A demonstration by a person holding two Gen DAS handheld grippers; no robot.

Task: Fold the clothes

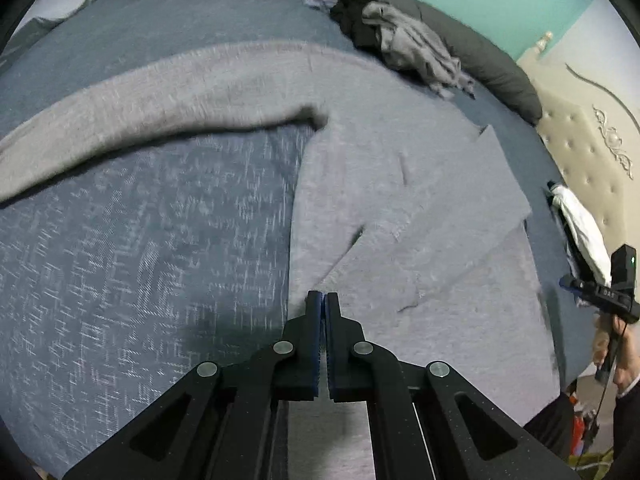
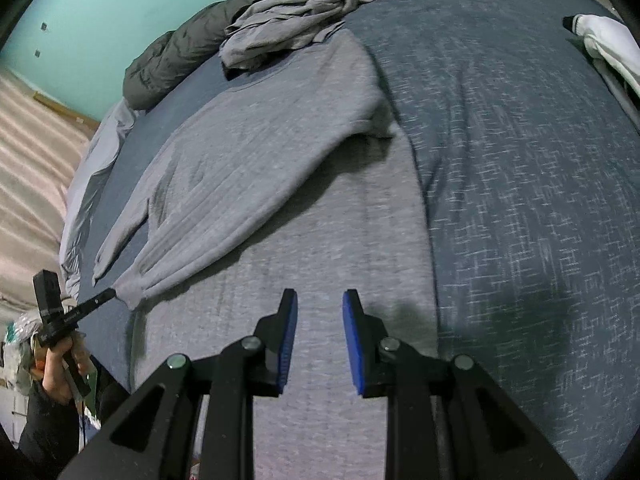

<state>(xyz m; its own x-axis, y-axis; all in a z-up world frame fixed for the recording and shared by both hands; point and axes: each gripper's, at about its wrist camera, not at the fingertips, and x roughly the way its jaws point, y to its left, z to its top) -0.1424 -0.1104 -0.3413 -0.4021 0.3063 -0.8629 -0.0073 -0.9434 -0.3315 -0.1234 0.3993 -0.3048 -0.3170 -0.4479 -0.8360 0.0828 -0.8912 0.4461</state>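
A grey sweatshirt (image 1: 400, 208) lies spread on the blue bed cover (image 1: 140, 260). One sleeve (image 1: 140, 120) stretches out to the left; the other sleeve (image 2: 224, 200) is folded across the body (image 2: 340, 260). My left gripper (image 1: 323, 298) is shut with its tips close together over the sweatshirt's edge; in the right wrist view its tip (image 2: 106, 294) touches the folded sleeve's cuff (image 2: 132, 290). Whether cloth is between the pads is not visible. My right gripper (image 2: 320, 300) is open and empty above the sweatshirt body; it also shows at the bed's right edge (image 1: 608, 292).
A pile of crumpled grey and black clothes (image 1: 400, 44) lies at the far side by a dark rolled duvet (image 1: 492, 68). A white and black garment (image 1: 580, 232) lies near the tufted headboard (image 1: 592, 152). The wall is teal (image 2: 100, 20).
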